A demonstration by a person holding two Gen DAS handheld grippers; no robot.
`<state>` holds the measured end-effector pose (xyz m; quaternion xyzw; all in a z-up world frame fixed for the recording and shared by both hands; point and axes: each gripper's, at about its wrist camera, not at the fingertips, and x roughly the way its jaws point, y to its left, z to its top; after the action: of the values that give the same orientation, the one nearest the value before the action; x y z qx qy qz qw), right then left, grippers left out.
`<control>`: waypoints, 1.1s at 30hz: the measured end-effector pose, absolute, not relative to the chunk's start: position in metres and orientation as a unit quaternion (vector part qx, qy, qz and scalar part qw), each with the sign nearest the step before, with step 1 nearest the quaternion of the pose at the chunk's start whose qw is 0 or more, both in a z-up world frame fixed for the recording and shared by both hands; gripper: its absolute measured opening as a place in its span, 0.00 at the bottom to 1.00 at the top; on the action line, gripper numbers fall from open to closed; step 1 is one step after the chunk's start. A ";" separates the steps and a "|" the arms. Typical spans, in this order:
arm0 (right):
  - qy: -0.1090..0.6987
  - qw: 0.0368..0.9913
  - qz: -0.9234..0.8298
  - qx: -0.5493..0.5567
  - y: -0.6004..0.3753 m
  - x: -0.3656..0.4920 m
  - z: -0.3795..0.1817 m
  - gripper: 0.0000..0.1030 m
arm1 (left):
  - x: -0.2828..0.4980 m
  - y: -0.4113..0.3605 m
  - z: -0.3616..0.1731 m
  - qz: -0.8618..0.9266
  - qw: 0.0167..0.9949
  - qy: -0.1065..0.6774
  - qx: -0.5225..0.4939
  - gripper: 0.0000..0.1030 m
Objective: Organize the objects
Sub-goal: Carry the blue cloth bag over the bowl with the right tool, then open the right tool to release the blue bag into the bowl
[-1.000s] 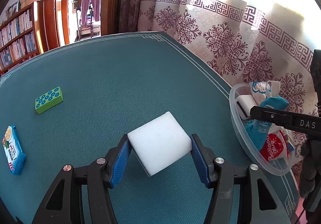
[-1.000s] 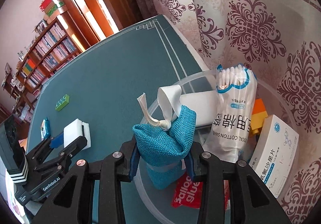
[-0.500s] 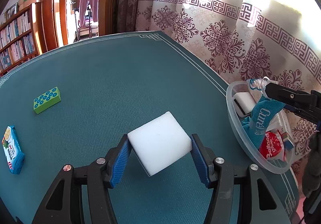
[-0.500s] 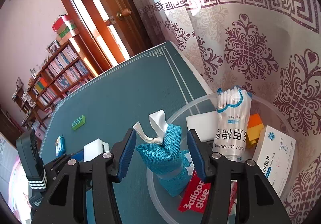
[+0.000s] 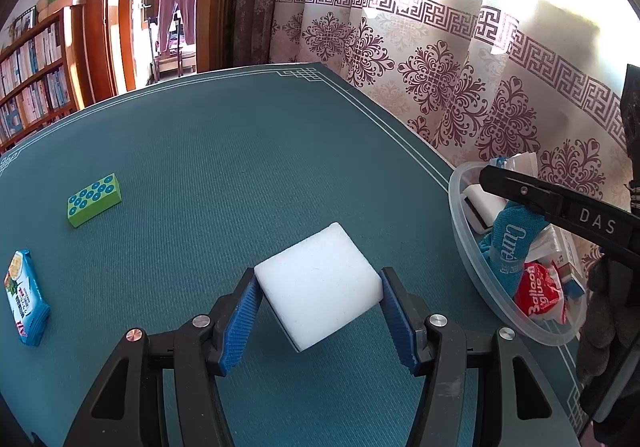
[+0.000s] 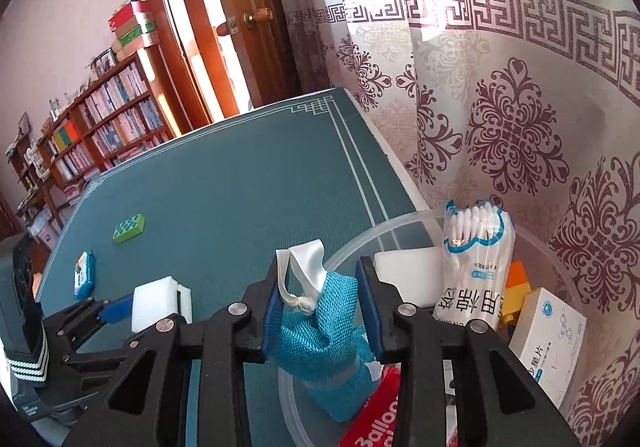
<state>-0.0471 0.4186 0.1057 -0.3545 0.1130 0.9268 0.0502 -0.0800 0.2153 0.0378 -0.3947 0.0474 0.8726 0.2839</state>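
My left gripper (image 5: 318,311) is shut on a white sponge block (image 5: 318,289) and holds it above the teal table mat (image 5: 224,175); the block also shows in the right wrist view (image 6: 154,297). My right gripper (image 6: 320,311) is open over the clear plastic bowl (image 6: 348,251). A teal mesh pouch (image 6: 320,335) with a white ribbon stands in the bowl between its jaws, loose from them. In the left wrist view the pouch (image 5: 510,243) leans in the bowl (image 5: 466,247) under the right gripper's finger (image 5: 532,195).
The bowl also holds a cotton swab pack (image 6: 474,259), a white box (image 6: 554,327), a red balloon-glue packet (image 5: 540,293) and a white block (image 6: 408,271). A green dotted block (image 5: 94,199) and a blue packet (image 5: 24,301) lie on the mat at left. A patterned curtain (image 5: 440,87) hangs behind.
My right gripper opened off the teal pouch, which now stands in the bowl, then rose and drew back slightly. The left gripper kept its hold on the sponge, nearly still.
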 end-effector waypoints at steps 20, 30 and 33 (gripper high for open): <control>0.102 0.031 0.947 -0.304 0.409 -0.024 0.122 0.65 | -0.072 0.218 0.043 0.871 0.300 0.047 -0.388 0.60; 0.114 0.039 0.951 -0.286 0.416 0.054 0.114 0.65 | -0.046 0.231 0.056 0.865 0.333 0.056 -0.371 0.60; 0.100 0.053 0.953 -0.281 0.418 0.082 0.108 0.65 | -0.038 0.240 0.059 0.862 0.345 0.064 -0.365 0.60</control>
<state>0.0818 0.4178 0.1082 -0.2807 0.1004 0.9531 0.0528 -0.0378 0.2400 0.0588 -0.3651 0.0642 0.8623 0.3451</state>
